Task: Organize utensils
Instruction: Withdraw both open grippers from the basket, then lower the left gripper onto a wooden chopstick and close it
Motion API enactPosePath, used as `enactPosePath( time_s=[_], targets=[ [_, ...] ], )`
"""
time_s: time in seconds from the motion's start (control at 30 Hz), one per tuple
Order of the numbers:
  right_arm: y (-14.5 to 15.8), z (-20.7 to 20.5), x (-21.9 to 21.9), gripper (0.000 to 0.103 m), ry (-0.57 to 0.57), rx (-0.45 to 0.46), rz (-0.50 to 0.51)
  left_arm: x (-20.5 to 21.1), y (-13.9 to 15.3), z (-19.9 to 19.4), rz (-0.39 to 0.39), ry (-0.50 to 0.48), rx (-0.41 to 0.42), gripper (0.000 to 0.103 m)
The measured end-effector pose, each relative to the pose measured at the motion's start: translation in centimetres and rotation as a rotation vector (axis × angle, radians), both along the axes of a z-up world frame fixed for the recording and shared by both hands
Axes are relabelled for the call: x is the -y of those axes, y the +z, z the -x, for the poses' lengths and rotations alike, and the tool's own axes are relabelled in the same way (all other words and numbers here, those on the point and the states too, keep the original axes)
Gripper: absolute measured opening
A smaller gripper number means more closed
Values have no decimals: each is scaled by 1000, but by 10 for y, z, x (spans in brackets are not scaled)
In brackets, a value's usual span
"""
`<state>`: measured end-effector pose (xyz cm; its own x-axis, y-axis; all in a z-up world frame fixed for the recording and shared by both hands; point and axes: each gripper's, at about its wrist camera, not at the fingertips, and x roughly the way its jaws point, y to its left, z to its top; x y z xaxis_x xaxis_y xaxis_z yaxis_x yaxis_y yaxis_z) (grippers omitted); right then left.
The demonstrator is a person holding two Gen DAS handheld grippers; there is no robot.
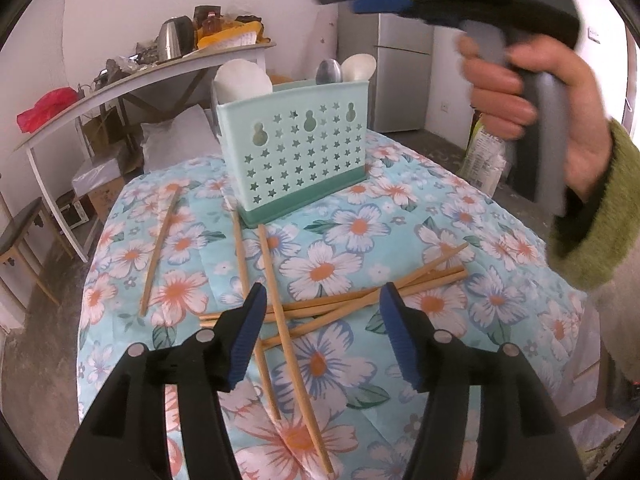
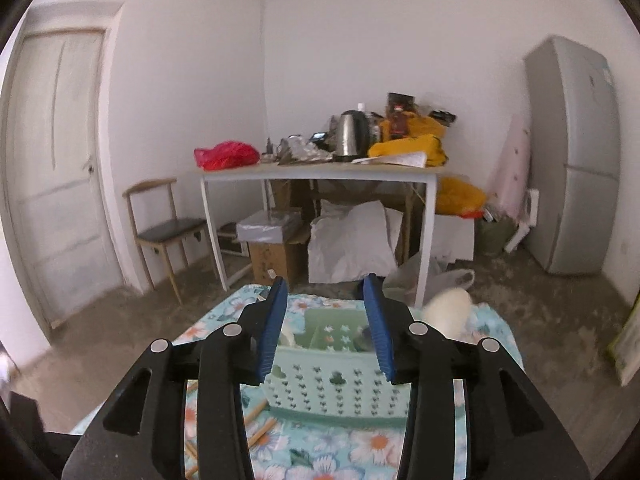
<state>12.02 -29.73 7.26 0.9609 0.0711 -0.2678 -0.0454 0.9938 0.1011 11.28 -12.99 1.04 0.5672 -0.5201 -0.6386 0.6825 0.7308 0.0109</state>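
A mint-green utensil caddy [image 1: 294,152] with star holes stands at the far side of the floral-cloth table [image 1: 460,216]; white spoons [image 1: 244,78] and a metal spoon [image 1: 329,71] stick up from it. Several wooden chopsticks [image 1: 360,300] lie scattered and crossed on the cloth in front of it, one apart at the left [image 1: 158,248]. My left gripper [image 1: 322,336] is open and empty just above the crossed chopsticks. My right gripper [image 2: 326,328] is open and empty, held high above the caddy [image 2: 332,376]; it also shows in the left wrist view [image 1: 380,2].
A white side table [image 2: 320,172] beyond holds a kettle [image 2: 352,134], a red bag and yellow items. Boxes and white bags sit under it. A chair [image 2: 168,228] stands left by a door, a fridge [image 2: 576,160] at right.
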Motion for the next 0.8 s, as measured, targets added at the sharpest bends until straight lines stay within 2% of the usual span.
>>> enactPosePath(
  time_s=[0.17, 0.37, 0.53, 0.6, 0.8],
  targets=[
    [-15, 24, 20, 41, -46, -74, -117, -15, 6, -3, 14, 34, 12, 57],
    [-61, 18, 12, 42, -8, -325, -227, -50, 12, -24, 1, 159, 30, 57],
    [-100, -3, -22, 42, 93, -526, -341, -90, 14, -51, 66, 279, -37, 57],
    [-111, -11, -35, 42, 109, -581, -356, -100, 13, -61, 89, 311, -62, 53],
    [-128, -26, -58, 42, 139, -653, -424, -108, 5, -107, 118, 348, -149, 40]
  ],
)
